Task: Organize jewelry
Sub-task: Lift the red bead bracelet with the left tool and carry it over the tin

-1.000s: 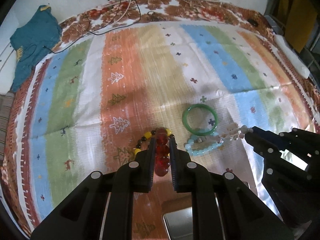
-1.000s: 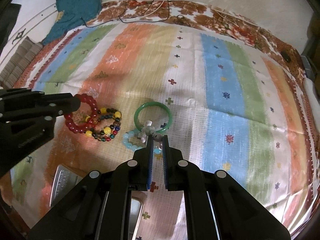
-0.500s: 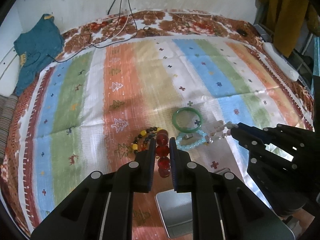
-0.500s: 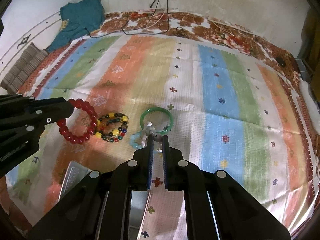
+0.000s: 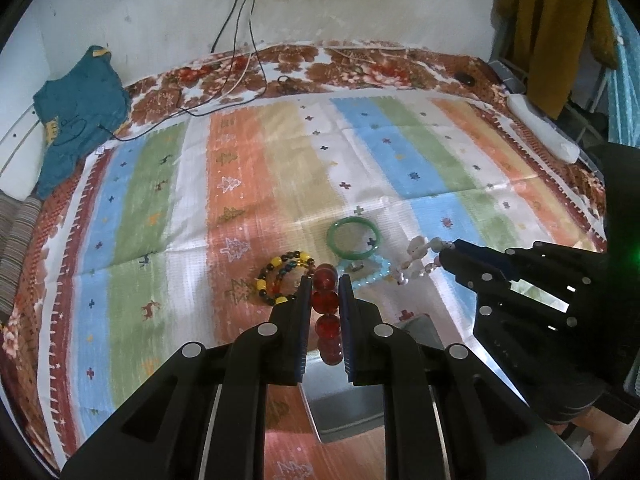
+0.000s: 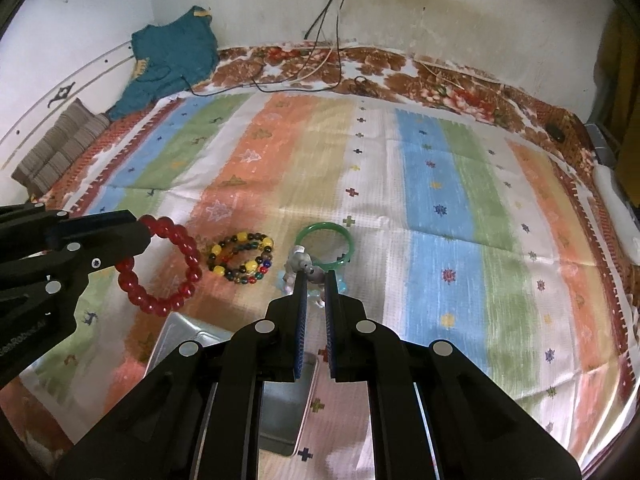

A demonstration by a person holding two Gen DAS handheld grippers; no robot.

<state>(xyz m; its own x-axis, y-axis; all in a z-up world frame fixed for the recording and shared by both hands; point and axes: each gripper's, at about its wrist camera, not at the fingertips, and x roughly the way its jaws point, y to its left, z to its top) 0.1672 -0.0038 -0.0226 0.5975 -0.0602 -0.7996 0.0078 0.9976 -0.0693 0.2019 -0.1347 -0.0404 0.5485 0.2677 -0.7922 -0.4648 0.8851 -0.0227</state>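
**Above the bed: two bracelets lifted, tin below**

Between the jaws of the left tool [image 5: 325, 292] we find the red bead bracelet [image 6: 160, 264], clamped by a few beads, its loop hanging free clear of the striped cloth [image 6: 440, 208]. The right tool [image 6: 316, 280] is closed on the pale charm bracelet [image 5: 416, 260], which dangles from its tip. Both pieces hang just above the open metal tin [image 6: 280, 412] that lies nearest us on the bed.

We judge the step in hand to be carrying both pieces to the tin. To do it well, we advise bringing each loop squarely over the tin's opening, lowering until the beads touch its floor, and only then parting the jaws, one tool at a time, so that neither bracelet swings out or snags the other.

Remaining on the cloth: the multicoloured bead bracelet [image 6: 242, 256], the green bangle [image 6: 326, 228] and the light blue bead bracelet [image 5: 374, 270], lying close together.
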